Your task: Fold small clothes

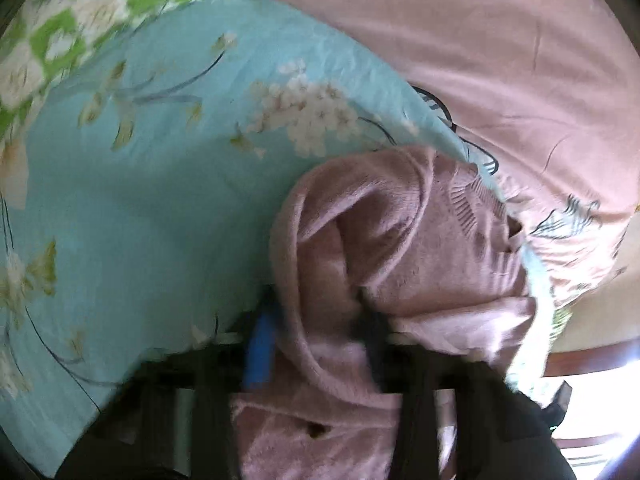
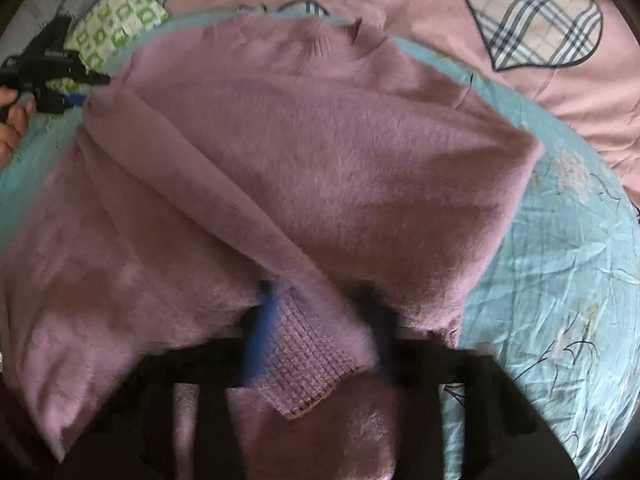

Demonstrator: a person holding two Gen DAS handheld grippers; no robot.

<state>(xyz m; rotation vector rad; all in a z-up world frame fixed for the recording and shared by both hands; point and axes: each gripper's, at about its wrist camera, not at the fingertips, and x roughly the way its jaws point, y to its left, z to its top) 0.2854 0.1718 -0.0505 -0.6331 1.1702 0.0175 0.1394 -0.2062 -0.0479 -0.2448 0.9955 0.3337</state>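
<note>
A fuzzy mauve-pink sweater (image 2: 312,152) lies spread on a light blue floral sheet (image 2: 560,264). One sleeve runs diagonally across its body, and its ribbed cuff (image 2: 316,360) sits between the fingers of my right gripper (image 2: 320,324), which is shut on it. My left gripper (image 1: 320,328) is shut on a bunched fold of the same sweater (image 1: 400,240), lifted above the sheet (image 1: 140,220). In the right wrist view the left gripper (image 2: 52,68) shows at the sweater's far left corner, with the hand holding it.
A pink bedspread (image 1: 480,40) with plaid heart patches (image 2: 532,20) lies beyond the blue sheet. A green-and-white floral cloth (image 2: 120,24) sits at the far left; it also shows in the left wrist view (image 1: 80,20). A wooden bed edge (image 1: 592,364) shows at the lower right.
</note>
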